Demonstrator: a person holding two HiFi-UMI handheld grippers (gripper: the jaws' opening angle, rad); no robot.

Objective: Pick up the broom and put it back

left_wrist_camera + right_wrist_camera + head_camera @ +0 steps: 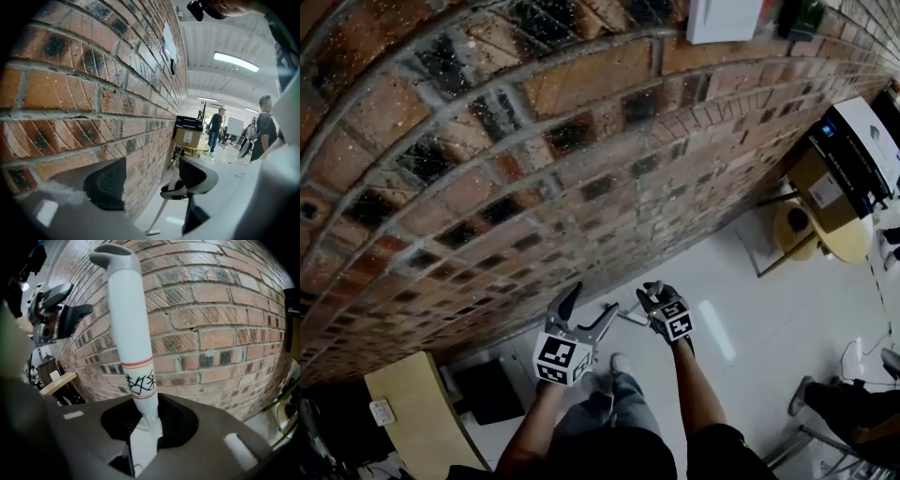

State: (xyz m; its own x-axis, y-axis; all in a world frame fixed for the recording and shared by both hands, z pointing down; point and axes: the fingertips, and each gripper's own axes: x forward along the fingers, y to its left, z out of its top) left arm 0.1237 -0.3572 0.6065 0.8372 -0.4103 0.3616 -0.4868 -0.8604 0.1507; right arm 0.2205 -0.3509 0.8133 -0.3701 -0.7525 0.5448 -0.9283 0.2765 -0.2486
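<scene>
The broom's white handle [130, 329] with a grey cap [112, 254] stands up out of my right gripper [145, 425], which is shut on it, close to the brick wall [220, 310]. In the head view the right gripper [655, 294] is just right of the left gripper [589, 309]. The left gripper [152, 180] is open with nothing between its pads. Past its jaws a thin white broom stick [161, 211] slants down to the floor below the dark right gripper [176, 187]. The left gripper [58, 310] also shows at the upper left of the right gripper view.
The brick wall [534, 141] fills the space ahead. A cardboard box with a black box on it [839, 164] sits on a round yellow table [848, 239] to the right. A wooden table [408, 403] stands at lower left. People [215, 129] stand far down the room.
</scene>
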